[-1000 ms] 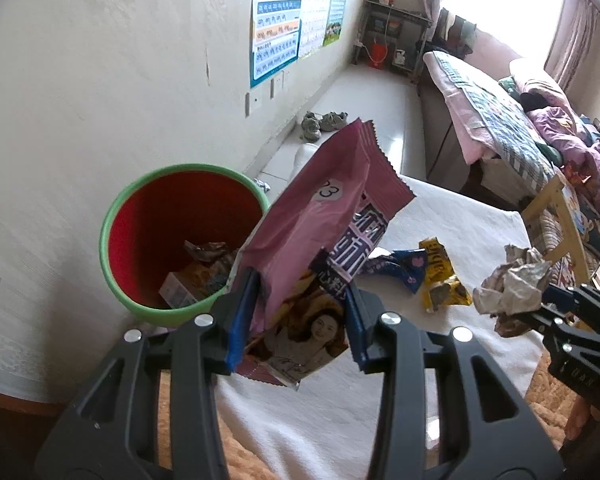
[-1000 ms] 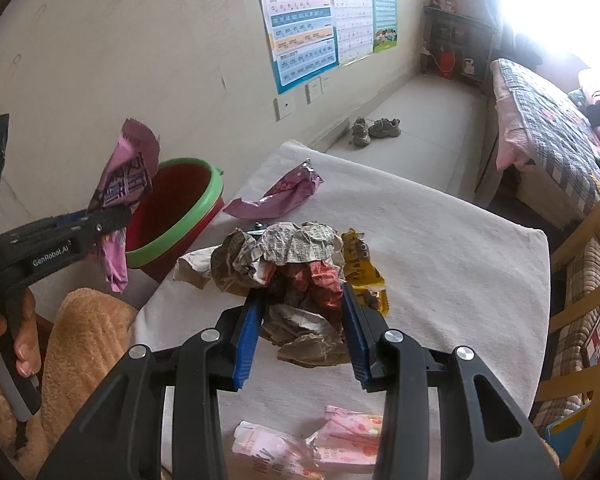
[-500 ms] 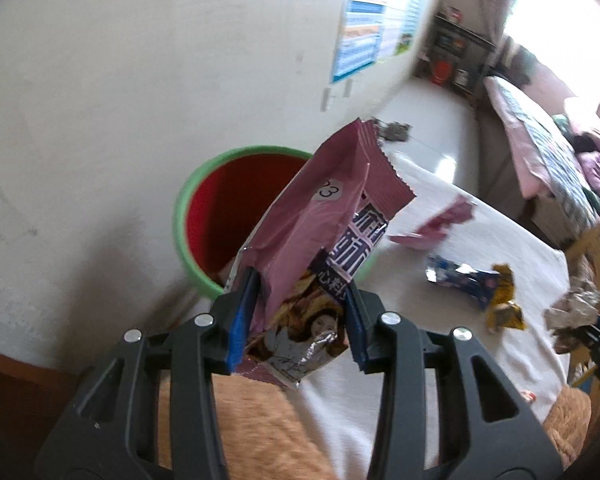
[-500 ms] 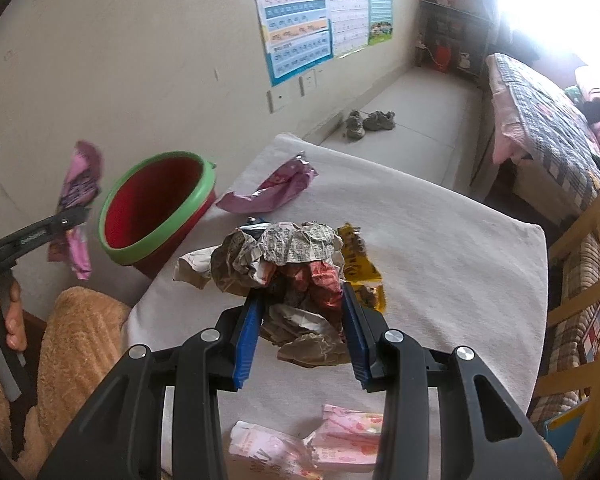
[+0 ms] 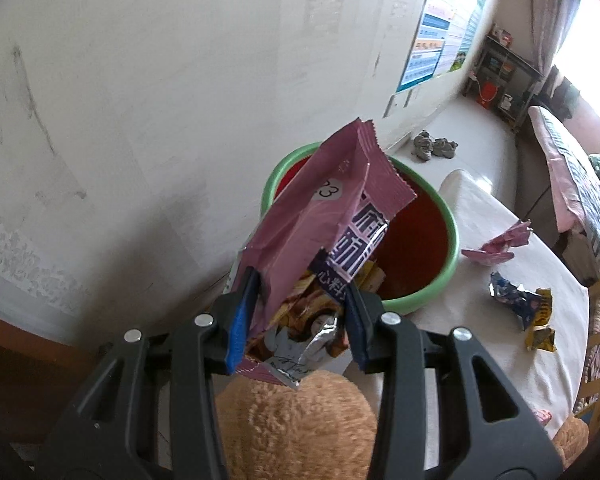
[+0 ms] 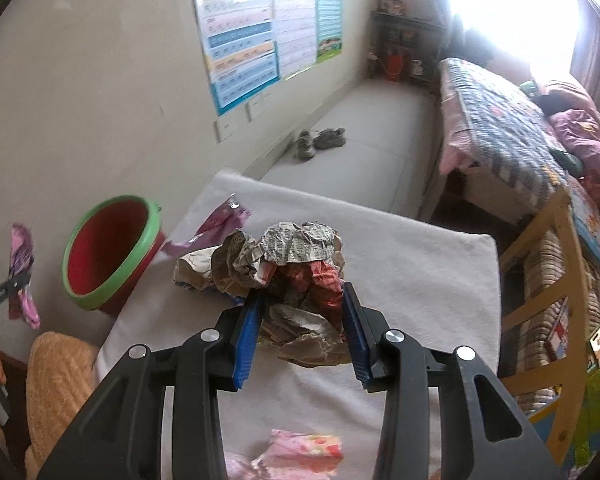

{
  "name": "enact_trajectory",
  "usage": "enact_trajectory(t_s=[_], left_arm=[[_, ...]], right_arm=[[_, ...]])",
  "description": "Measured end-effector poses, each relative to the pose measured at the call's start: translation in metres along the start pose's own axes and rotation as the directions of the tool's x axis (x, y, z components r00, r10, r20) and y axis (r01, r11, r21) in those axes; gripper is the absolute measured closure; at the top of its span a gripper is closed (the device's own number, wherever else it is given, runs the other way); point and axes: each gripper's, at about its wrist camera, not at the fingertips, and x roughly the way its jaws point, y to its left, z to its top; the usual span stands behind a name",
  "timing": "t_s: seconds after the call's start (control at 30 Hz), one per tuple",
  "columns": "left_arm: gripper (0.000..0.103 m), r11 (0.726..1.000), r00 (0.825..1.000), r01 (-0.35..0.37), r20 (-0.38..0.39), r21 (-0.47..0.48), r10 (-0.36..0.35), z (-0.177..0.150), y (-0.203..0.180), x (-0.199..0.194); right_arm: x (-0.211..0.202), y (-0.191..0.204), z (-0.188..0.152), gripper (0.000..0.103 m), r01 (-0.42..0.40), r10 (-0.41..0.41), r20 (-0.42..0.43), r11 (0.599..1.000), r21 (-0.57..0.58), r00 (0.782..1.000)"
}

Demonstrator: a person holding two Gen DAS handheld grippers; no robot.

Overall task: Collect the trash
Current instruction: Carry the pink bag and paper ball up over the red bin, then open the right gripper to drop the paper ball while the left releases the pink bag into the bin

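Observation:
My left gripper (image 5: 298,300) is shut on a pink snack bag (image 5: 320,232), held upright just short of the near rim of the red bin with a green rim (image 5: 428,292); trash lies inside the bin. In the right wrist view that bag (image 6: 20,276) hangs left of the bin (image 6: 112,256), in the left gripper (image 6: 4,292). My right gripper (image 6: 300,312) is shut on a crumpled wad of newspaper and red paper (image 6: 292,260), above the white-covered table (image 6: 420,264).
On the table lie a pink wrapper (image 5: 500,244), a blue wrapper (image 5: 512,296) and a yellow one (image 5: 540,332); pink packets (image 6: 300,452) sit near the front edge. A fuzzy tan cushion (image 5: 296,424) is below the left gripper. A wooden chair (image 6: 560,280) and a bed stand right.
My left gripper has swung leftward with the snack bag, so the bin now sits behind and right of it. The right gripper shifted slightly, still gripping the paper wad.

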Motion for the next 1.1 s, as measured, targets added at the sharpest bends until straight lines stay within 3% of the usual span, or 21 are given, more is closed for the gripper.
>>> enact_trajectory(t_s=[0.23,0.5,0.77,0.93,1.1], left_arm=[[0.064,1.000,1.000,0.008,-0.006,-0.012,-0.008,-0.002,0.007,0.003],[0.064,1.000,1.000,0.011,-0.013,-0.016,-0.011,0.002,0.007,0.008],[0.064,0.999,0.999,0.034,-0.003,0.006,-0.034,0.011,-0.006,0.016],[0.064,0.999,0.999,0.044,-0.012,0.023,-0.044,0.020,-0.014,0.032],[0.064,0.999,0.999,0.044,-0.011,0.021,-0.044,0.035,-0.018,0.044]], right_arm=[[0.003,0.006,0.002,0.065,0.000,0.000,-0.011,1.000,-0.011,1.000],[0.012,0.038,0.016,0.065,-0.071,0.070,-0.012,0.996,-0.063,0.997],[0.036,0.110,0.039,0.064,-0.199,0.195,-0.036,0.964,-0.177,0.980],[0.057,0.160,0.053,0.063,-0.287,0.277,-0.075,0.931,-0.226,0.958],[0.078,0.195,0.060,0.063,-0.337,0.315,-0.125,0.907,-0.252,0.941]])
